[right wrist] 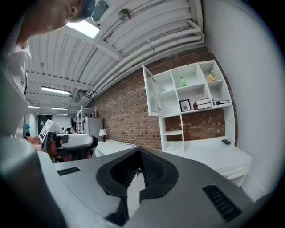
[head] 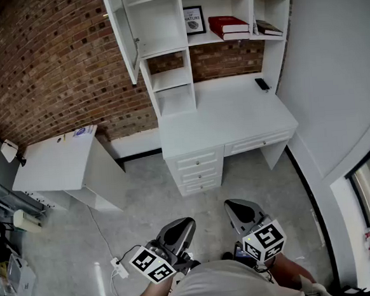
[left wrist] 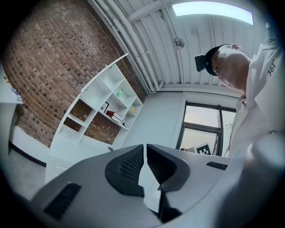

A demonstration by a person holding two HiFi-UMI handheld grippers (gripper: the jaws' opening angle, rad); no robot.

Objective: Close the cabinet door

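I see two grey hand-held grippers low in front of the person, and neither holds anything. The left gripper [head: 180, 226] has its black ribbed fingers [left wrist: 132, 162] pushed almost together, with just a thin slit between the tips. The right gripper [head: 236, 208] has its fingers [right wrist: 150, 168] pressed tight together at the tips. The tall white cabinet door [head: 122, 34] is far ahead of both sets of fingers, high up and a little left of the left tips. It swings out open from the left edge of the white shelf unit [head: 167, 82], and its thin long edge faces the room. Right of the door, past the right fingers, red books [head: 228, 26] lie on a shelf. Below the shelves the white desk [head: 227, 118] sticks out toward the fingers, with its drawer fronts [head: 198, 172] as the nearest edge. Bare grey floor [head: 144, 198] lies between the fingertips and those drawers. A small white side table [head: 55, 164] stands well off to the left of the left fingers, against the red brick wall [head: 50, 59]. A plain white wall [head: 339, 87] runs along past the right fingers.
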